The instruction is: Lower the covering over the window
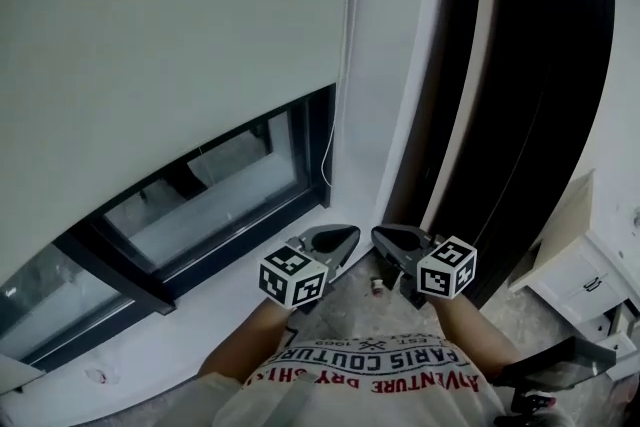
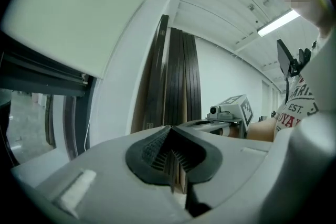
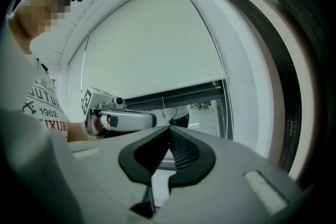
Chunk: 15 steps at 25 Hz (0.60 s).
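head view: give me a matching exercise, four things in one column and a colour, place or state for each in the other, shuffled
1 blind
2 window frame
3 cord
4 right gripper

A jaws together, nothing between
B dark
C thin, hanging by the window's right edge
D pale, covering the upper window

Pairs: 1-D, 2-B, 3-C, 4-A

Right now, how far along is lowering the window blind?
Mostly done: the blind covers most of the window, leaving a strip of glass bare at the bottom. Nothing in hand: left claw and right claw are shut, empty, off the cord. Left: cover that strip.
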{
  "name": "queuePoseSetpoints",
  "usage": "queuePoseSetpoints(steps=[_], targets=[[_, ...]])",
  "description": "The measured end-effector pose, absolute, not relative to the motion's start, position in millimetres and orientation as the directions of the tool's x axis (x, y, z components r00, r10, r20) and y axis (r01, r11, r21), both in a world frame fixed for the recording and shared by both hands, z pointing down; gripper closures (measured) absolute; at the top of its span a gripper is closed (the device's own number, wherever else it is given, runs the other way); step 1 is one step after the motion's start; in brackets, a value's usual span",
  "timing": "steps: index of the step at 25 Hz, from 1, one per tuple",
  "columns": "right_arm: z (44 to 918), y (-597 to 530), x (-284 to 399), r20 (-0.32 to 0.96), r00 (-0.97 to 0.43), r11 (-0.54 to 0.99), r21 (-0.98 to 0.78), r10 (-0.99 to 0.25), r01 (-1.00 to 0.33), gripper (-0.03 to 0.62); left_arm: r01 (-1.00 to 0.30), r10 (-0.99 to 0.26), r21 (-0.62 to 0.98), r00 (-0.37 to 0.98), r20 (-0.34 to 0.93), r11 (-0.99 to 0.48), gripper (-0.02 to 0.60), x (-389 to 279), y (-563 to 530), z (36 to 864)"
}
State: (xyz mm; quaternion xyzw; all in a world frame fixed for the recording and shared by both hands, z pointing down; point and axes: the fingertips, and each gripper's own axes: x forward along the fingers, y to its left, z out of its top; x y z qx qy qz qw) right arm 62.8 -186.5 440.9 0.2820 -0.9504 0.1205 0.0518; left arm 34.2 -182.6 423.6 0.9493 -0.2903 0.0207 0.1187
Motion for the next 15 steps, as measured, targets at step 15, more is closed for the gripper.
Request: queuePoseSetpoints(steps=[15], targets=[[461,35,117,0.149,-0.853,0.81,-0.267,-0.501,-0.522,0.594,-0.609,-0.598,0.195,0.793,0.121,-0.769,0.578,80,42,431]])
